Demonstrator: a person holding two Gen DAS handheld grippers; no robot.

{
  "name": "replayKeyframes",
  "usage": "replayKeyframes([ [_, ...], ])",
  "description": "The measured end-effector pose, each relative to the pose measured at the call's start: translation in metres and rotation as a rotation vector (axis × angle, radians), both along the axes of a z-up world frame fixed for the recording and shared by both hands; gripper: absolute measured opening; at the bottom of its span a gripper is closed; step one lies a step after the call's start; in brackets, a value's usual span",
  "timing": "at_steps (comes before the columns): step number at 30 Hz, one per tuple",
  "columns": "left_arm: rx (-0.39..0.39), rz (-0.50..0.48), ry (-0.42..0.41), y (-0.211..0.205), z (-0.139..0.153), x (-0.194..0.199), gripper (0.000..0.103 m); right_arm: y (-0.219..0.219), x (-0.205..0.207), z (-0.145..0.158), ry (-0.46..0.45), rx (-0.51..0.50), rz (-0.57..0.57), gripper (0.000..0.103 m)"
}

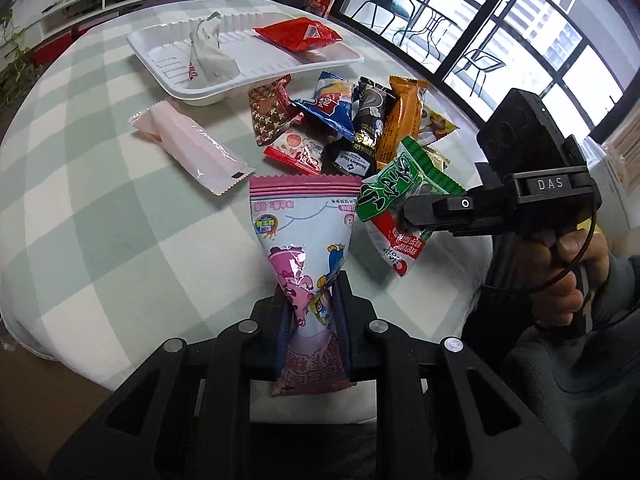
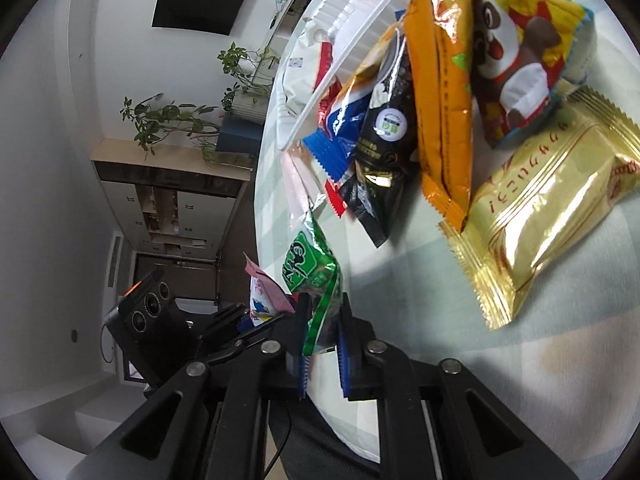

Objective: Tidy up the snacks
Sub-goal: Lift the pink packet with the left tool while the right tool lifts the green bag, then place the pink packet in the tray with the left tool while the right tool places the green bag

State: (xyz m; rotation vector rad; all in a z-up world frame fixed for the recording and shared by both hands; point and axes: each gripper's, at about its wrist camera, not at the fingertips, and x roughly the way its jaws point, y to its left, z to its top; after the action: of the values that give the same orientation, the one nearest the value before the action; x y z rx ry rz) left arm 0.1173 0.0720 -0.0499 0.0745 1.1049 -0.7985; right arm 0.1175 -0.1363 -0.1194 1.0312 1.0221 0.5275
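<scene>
- Left gripper [image 1: 310, 300] is clamping the pink cartoon pouch [image 1: 304, 236] at its pinched waist; the zip-seal end is fanning out toward 12 o'clock and the bottom seam is sticking back past the pads. Pouch looks lifted off the checked tablecloth [image 1: 100, 200], though I can't confirm clearance.
- Right gripper [image 2: 322, 320] is squeezing the green seaweed-style packet [image 2: 310, 268] by one edge, so most of the packet is hanging free beyond the fingertips. In the left view it's sitting at 3 o'clock from the pouch, just beside it.
- Both are gripping at thin, crushable spots, probably because the flat foil gives the pads little else to bite on.
- White tray [image 1: 256, 68] is sitting at 12 o'clock on the table, already holding a white sachet [image 1: 212, 60] and a red bag [image 1: 300, 34]. Reads as the drop-off target.
- Loose pile between tray and grippers: brown patterned pack [image 1: 270, 114], blue pack [image 1: 328, 104], black bar [image 1: 368, 120], orange bar [image 1: 400, 120], plus a pale pink sleeve [image 1: 192, 146] lying apart at 10 o'clock.
- Right view is also showing a gold wafer pack [image 2: 548, 208] and a panda biscuit bag [image 2: 520, 68] at 1–2 o'clock.
- Judgement: sorting is partly done; both held items likely need carrying to the tray next. Risk: the edge-held green packet slipping.
</scene>
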Motion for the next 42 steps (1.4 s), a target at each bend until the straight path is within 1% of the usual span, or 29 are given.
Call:
replayKeyframes([
  [3, -0.023, 0.019, 0.001, 0.001, 0.002, -0.002, 0.017, -0.006, 0.002, 0.008, -0.023, 0.004, -0.017, 0.013],
  [7, -0.057, 0.052, -0.006, 0.003, 0.004, -0.006, 0.014, -0.014, 0.002, 0.009, -0.022, 0.006, -0.040, 0.013],
  [10, -0.081, 0.060, -0.014, 0.004, 0.008, -0.008, 0.014, -0.016, 0.001, 0.010, -0.027, 0.009, -0.047, 0.013],
  [13, -0.119, 0.072, -0.005, 0.004, 0.011, -0.008, 0.014, -0.018, -0.001, 0.014, -0.041, 0.017, -0.053, 0.013],
  [18, -0.230, 0.112, 0.021, 0.008, 0.022, -0.001, 0.014, -0.031, 0.000, 0.022, -0.063, 0.038, -0.063, 0.013],
  [22, -0.323, 0.142, 0.031, 0.008, 0.034, 0.012, 0.014, -0.049, 0.005, 0.032, -0.072, 0.075, -0.097, 0.013],
  [27, -0.403, 0.180, 0.029, 0.005, 0.050, 0.041, 0.014, -0.083, 0.016, 0.062, -0.140, 0.037, -0.150, 0.013],
  [30, -0.411, 0.209, -0.003, 0.008, 0.067, 0.066, 0.014, -0.104, 0.029, 0.085, -0.181, -0.002, -0.176, 0.013],
  [34, -0.424, 0.254, -0.048, 0.012, 0.096, 0.108, 0.014, -0.128, 0.060, 0.122, -0.247, -0.092, -0.176, 0.013],
  [37, -0.408, 0.280, -0.080, 0.014, 0.114, 0.140, 0.014, -0.137, 0.088, 0.143, -0.269, -0.144, -0.161, 0.013],
  [40, -0.383, 0.299, -0.090, 0.011, 0.124, 0.170, 0.014, -0.133, 0.123, 0.157, -0.272, -0.175, -0.117, 0.013],
  [42, -0.350, 0.314, -0.076, 0.009, 0.122, 0.192, 0.014, -0.121, 0.146, 0.162, -0.264, -0.210, -0.062, 0.013],
])
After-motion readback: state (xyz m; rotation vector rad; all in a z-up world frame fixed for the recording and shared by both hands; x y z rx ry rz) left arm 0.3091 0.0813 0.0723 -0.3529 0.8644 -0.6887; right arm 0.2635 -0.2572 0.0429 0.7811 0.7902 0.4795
